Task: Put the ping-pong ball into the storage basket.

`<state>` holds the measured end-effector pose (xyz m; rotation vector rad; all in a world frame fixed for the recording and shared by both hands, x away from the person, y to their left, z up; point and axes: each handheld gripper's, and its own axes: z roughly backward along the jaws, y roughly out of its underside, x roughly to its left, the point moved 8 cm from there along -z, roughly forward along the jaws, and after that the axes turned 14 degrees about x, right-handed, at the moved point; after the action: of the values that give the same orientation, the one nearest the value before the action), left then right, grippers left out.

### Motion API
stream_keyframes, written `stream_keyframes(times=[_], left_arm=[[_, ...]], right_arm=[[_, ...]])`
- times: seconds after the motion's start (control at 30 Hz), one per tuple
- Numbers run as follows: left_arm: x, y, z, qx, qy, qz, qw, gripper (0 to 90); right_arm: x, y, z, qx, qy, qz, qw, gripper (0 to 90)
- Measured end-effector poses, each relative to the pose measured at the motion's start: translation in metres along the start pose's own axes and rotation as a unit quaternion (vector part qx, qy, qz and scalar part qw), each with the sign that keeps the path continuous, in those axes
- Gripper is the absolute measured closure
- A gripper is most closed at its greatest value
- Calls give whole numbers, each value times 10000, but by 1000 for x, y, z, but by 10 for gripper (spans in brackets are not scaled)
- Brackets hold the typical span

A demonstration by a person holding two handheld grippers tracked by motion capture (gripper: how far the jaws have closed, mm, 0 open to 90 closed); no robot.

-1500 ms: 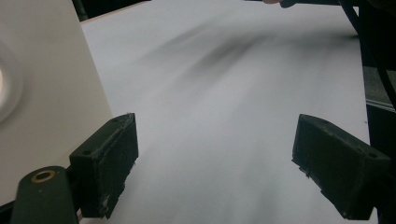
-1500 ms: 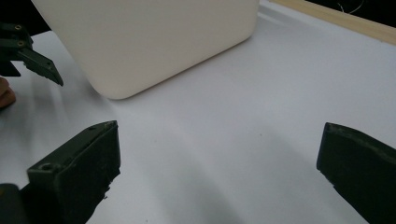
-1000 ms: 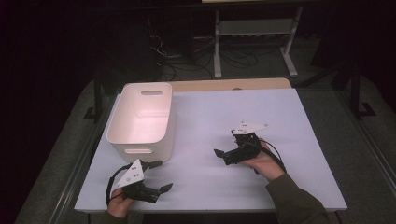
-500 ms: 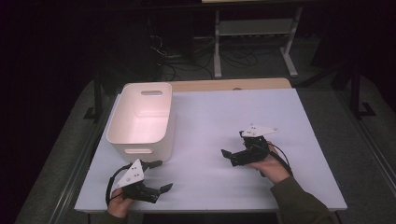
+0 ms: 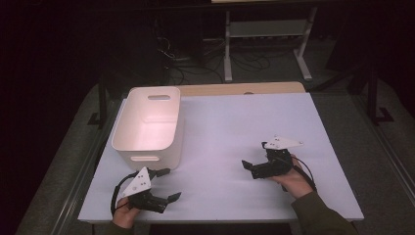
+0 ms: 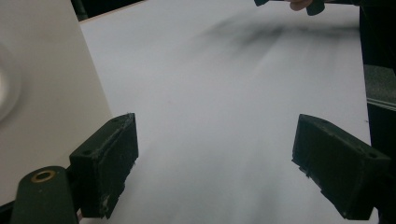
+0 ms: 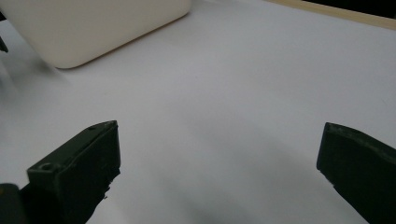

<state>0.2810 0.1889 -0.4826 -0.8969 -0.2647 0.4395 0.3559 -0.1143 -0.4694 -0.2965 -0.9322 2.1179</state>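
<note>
A white plastic bin [image 5: 147, 122] with a handle slot stands on the left of the white table [image 5: 235, 117]; it looks empty. My left gripper [image 5: 169, 184] rests near the table's front left corner, just in front of the bin, jaws open and empty. In the left gripper view its gripper [image 6: 217, 154] spans bare tabletop with the bin wall [image 6: 42, 93] at the left. My right gripper [image 5: 254, 155] sits at the front right, open, pointing left toward the bin. The right gripper view shows its gripper [image 7: 219, 149] wide apart over bare table, with the bin [image 7: 93, 23] farther off.
A wooden strip [image 5: 240, 88] runs along the table's far edge. Beyond it, in the dark, stand a metal shelf frame [image 5: 264, 29] and cables on the floor. The other gripper [image 6: 289, 3] and a hand appear at the top of the left gripper view.
The right gripper has slid a little to the right and toward the person. The left gripper and the bin have stayed put.
</note>
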Motion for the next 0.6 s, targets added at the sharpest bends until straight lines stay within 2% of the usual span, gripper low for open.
stream_keyframes(times=[0.6], left_arm=[[0,0,0,2,-2,-1,10000,141]], right_arm=[[-11,19,16,-62,243,-207,9995,0]])
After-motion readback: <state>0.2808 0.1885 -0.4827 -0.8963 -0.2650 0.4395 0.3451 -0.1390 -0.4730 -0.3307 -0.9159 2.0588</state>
